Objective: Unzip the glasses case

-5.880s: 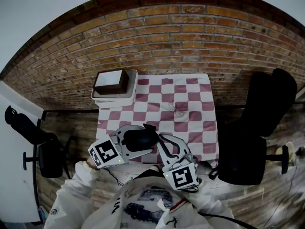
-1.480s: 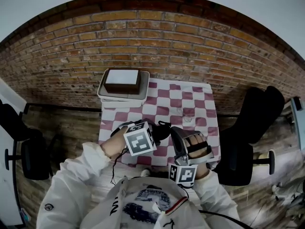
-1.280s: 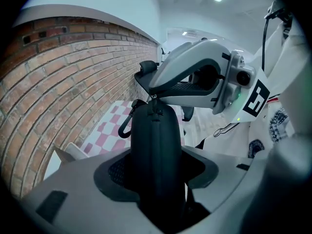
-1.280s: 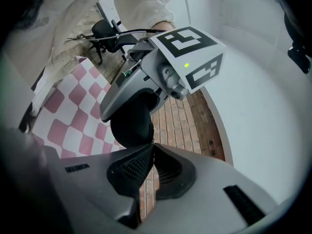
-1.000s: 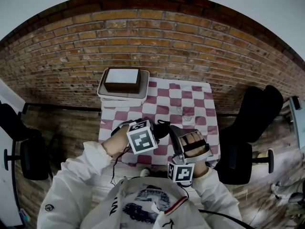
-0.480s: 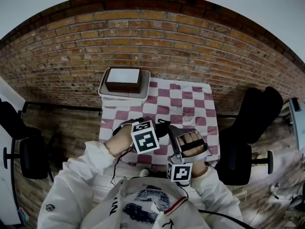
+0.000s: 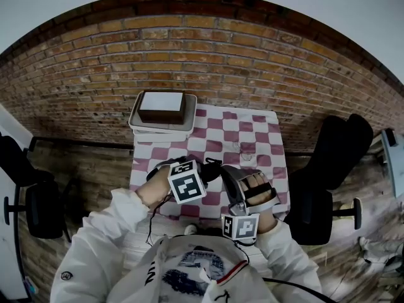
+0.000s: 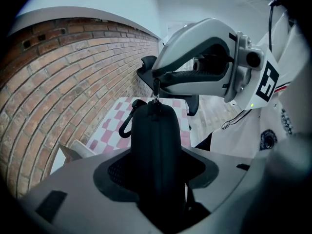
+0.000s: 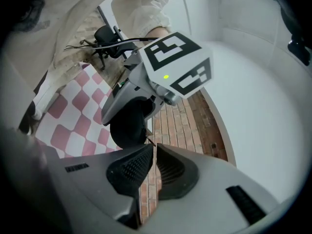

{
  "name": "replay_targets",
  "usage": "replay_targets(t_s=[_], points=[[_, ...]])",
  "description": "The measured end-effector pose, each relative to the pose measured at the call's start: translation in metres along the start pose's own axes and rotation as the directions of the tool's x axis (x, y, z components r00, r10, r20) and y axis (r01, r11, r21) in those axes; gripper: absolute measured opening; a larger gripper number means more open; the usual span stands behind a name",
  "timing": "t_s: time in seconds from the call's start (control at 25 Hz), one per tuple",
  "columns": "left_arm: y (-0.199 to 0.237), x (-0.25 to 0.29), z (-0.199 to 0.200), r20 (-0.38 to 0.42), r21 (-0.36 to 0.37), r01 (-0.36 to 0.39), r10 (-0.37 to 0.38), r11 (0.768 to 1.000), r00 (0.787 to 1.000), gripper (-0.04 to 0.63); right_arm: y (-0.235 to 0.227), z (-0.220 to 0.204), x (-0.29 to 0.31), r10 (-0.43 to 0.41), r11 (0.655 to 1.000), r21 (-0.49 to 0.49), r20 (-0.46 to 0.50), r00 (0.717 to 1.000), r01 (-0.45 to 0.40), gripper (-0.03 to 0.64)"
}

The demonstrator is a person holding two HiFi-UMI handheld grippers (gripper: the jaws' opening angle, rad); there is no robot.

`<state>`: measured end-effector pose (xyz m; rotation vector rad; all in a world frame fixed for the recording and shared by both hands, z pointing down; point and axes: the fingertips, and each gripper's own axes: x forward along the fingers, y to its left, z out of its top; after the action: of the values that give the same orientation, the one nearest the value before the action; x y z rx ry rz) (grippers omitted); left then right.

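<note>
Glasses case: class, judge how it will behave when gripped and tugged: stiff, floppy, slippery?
Probably stiff: the glasses case holds its rounded shape clamped in the left tongs. Likely light, since one grip lifts it. Its smooth shell may slip when the zip pull is tugged.

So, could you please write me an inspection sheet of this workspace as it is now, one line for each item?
Surface: small table under a red-and-white checked tablecloth, against the wall.
Job's things: black glasses case; zipper pull at its top end; the zip looks closed.
Clutter: stacked white trays with a brown box on top, at the far left corner.
Grippers: left hand-held gripper clamps the case body; right hand-held gripper is shut on the zipper pull.
Cables: thin black cable hangs from the left hand-held gripper.
Surroundings: brick wall; black office chair at the right; second office chair at the left.
</note>
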<state>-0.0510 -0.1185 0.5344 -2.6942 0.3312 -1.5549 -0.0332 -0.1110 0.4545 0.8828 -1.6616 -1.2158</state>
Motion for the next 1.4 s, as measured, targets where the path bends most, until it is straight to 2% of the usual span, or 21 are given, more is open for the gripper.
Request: replay_targets(t_s=[0.2, 0.4, 0.56, 0.72, 0.92, 1.12, 1.28, 1.4], points=[[0.003, 0.003, 0.000, 0.027, -0.036, 0.004, -0.003, 0.999, 1.000, 0.255, -0.012, -0.012, -0.003, -0.014, 0.988, 0.155, -0.010, 1.000, 0.015, 0.018], [0.007, 0.006, 0.001, 0.067, -0.085, -0.016, 0.022, 0.996, 0.997, 0.255, -0.009, -0.025, -0.003, 0.009, 0.966, 0.258, -0.029, 1.000, -0.001, 0.018], [0.016, 0.006, 0.004, 0.116, -0.157, -0.032, 0.051, 0.987, 0.992, 0.255, -0.014, -0.036, -0.003, 0.013, 0.918, 0.397, -0.025, 1.000, -0.002, 0.018], [0.020, 0.006, 0.013, 0.184, -0.218, -0.046, 0.088, 0.975, 0.979, 0.255, -0.019, -0.051, -0.001, 0.026, 0.812, 0.583, -0.025, 0.999, -0.007, 0.018], [0.033, 0.001, 0.026, 0.266, -0.324, -0.080, 0.172, 0.943, 0.949, 0.255, -0.028, -0.071, -0.002, 0.019, 0.675, 0.737, -0.025, 0.999, 0.006, 0.017], [0.044, -0.008, 0.043, 0.365, -0.436, -0.095, 0.272, 0.895, 0.890, 0.255, -0.034, -0.096, -0.003, 0.003, 0.499, 0.867, -0.022, 1.000, 0.017, 0.017], [0.055, -0.017, 0.050, 0.392, -0.496, -0.146, 0.370, 0.856, 0.842, 0.255, -0.043, -0.110, -0.008, -0.026, 0.430, 0.902, -0.016, 1.000, 0.025, 0.017], [0.063, -0.026, 0.050, 0.408, -0.545, -0.172, 0.439, 0.820, 0.800, 0.255, -0.043, -0.121, -0.009, -0.034, 0.341, 0.940, 0.002, 0.999, 0.010, 0.015]])
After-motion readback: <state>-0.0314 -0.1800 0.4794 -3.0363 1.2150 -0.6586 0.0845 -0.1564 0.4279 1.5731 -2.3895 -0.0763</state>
